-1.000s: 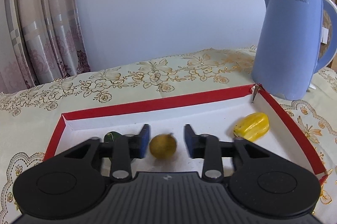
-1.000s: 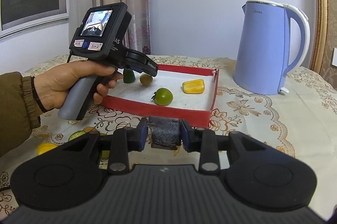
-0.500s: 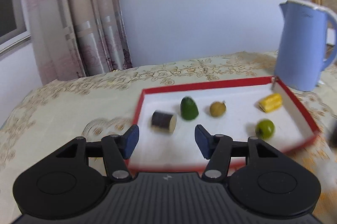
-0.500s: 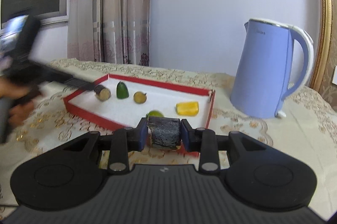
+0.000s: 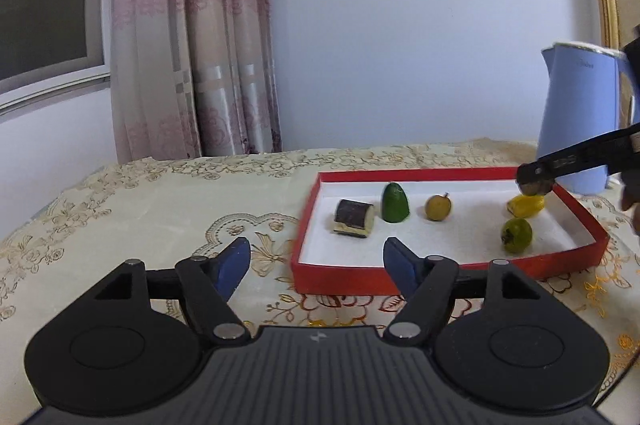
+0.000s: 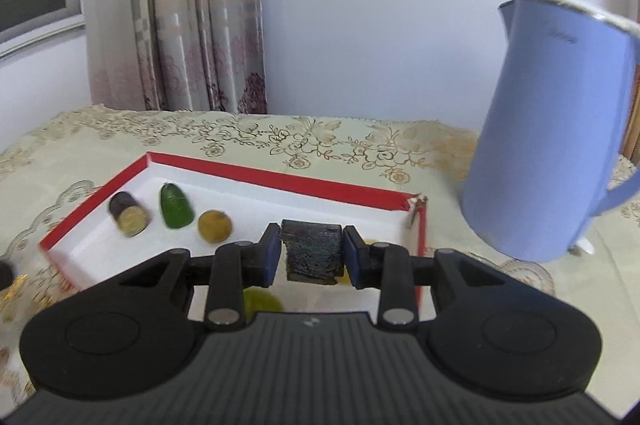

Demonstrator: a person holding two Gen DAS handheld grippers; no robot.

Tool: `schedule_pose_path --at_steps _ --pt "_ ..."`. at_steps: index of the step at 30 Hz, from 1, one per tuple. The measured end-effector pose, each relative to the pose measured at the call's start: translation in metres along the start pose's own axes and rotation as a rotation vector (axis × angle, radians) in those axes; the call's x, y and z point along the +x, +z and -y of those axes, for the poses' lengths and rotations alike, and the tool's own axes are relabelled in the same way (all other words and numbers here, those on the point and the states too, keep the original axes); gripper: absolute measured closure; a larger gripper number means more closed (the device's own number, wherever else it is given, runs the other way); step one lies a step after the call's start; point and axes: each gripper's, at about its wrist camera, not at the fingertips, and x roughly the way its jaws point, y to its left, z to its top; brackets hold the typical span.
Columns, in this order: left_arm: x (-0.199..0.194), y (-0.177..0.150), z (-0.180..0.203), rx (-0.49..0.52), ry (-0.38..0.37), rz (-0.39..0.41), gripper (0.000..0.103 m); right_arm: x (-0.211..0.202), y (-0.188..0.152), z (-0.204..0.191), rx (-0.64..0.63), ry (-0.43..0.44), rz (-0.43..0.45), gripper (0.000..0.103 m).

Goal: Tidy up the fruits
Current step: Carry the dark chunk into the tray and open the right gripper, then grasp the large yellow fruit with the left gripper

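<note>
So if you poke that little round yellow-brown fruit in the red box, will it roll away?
Probably. The round fruit looks ball-shaped and sits loose on the red box's flat white floor, touching nothing. The low walls should stop it. It looks smooth, so perhaps slippery to pinch.

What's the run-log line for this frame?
left gripper: open, empty | right gripper: shut on dark block, over red tray | fruits in tray: five

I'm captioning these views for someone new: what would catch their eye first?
Probably the red tray on the embroidered tablecloth, with fruit pieces set out on its white floor. Next, the tall blue kettle just past the tray's far right corner. The right tool grips a dark chunk above the tray.
</note>
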Motion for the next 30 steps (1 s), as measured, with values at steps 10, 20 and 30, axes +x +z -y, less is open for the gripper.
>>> schedule_pose_path --at_steps 10,20,30 --pt "0.004 0.0 -0.014 -0.062 0.019 -0.043 0.028 0.054 0.014 -0.008 -0.018 -0.058 -0.103 0.071" --pt "0.008 -0.003 -0.014 -0.068 0.017 -0.059 0.026 -0.012 0.001 -0.007 -0.016 -0.052 0.014 0.056" --pt "-0.016 0.002 -0.011 -0.036 -0.138 -0.089 0.023 -0.16 -0.066 -0.029 -0.082 -0.056 0.233 0.03"
